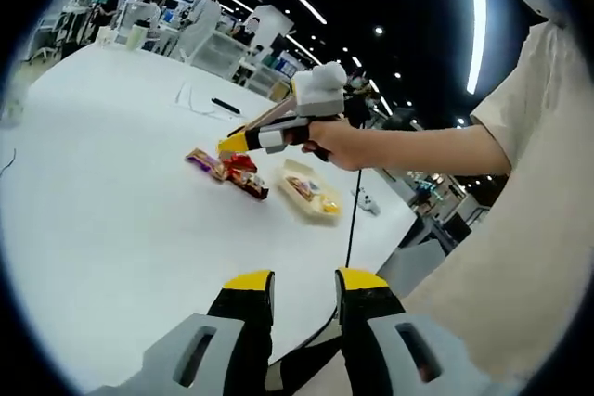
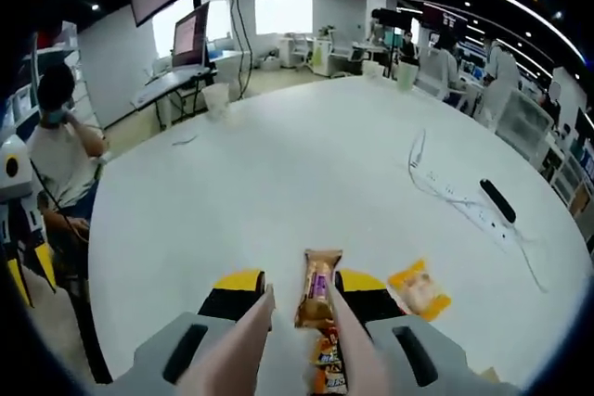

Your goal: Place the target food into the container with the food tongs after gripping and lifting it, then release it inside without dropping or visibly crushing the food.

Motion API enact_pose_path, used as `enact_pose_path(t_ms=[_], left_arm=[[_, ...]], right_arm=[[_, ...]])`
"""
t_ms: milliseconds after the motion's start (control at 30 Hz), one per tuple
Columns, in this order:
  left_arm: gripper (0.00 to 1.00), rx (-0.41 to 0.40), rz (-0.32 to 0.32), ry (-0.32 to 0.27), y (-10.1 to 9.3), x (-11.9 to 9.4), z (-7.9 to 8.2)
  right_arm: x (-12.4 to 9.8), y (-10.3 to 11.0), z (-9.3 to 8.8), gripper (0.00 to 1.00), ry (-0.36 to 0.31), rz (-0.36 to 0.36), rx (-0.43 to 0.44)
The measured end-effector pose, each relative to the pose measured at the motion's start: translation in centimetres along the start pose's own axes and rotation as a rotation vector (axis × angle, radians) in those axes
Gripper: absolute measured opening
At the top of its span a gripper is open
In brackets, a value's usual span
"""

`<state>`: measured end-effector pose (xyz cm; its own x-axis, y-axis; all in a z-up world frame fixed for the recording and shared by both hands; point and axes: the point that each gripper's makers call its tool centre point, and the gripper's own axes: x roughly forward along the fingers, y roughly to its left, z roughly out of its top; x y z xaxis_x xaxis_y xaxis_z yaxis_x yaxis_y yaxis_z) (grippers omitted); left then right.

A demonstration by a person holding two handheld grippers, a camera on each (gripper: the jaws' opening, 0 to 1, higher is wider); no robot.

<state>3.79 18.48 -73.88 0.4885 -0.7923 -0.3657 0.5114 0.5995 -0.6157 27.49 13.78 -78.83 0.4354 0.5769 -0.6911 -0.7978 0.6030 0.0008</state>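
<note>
Held by a person's hand, my right gripper [image 1: 232,143] hangs over the white table [image 1: 102,183] with beige food tongs [image 1: 264,118] clamped between its jaws. In the right gripper view the tongs' arms [image 2: 345,336] run forward between the jaws of the right gripper [image 2: 299,283]. Their tips flank a brown and purple snack packet [image 2: 318,289] lying on the table. An orange-red packet [image 2: 327,366] lies closer in. A pale tray container [image 1: 311,194] with yellow food sits right of the packets [image 1: 243,173]. My left gripper [image 1: 304,280] stands open, nothing between its fingers.
An orange-yellow packet [image 2: 419,290] lies right of the tongs. A white cable [image 2: 436,187] and a black bar [image 2: 497,199] rest farther back. A cup [image 2: 215,97] stands near the far edge. A seated person [image 2: 58,150] is at the left. The table edge [image 1: 371,257] runs near my left gripper.
</note>
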Motion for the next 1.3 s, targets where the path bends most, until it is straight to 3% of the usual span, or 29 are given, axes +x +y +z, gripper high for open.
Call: enact_pose_path(t_ms=[1300], left_arm=[[0.25, -0.060, -0.002, -0.003, 1.5, 0.4, -0.6]], right_arm=[[2.3, 0.0, -2.1, 0.30, 0.073, 0.017, -0.043]])
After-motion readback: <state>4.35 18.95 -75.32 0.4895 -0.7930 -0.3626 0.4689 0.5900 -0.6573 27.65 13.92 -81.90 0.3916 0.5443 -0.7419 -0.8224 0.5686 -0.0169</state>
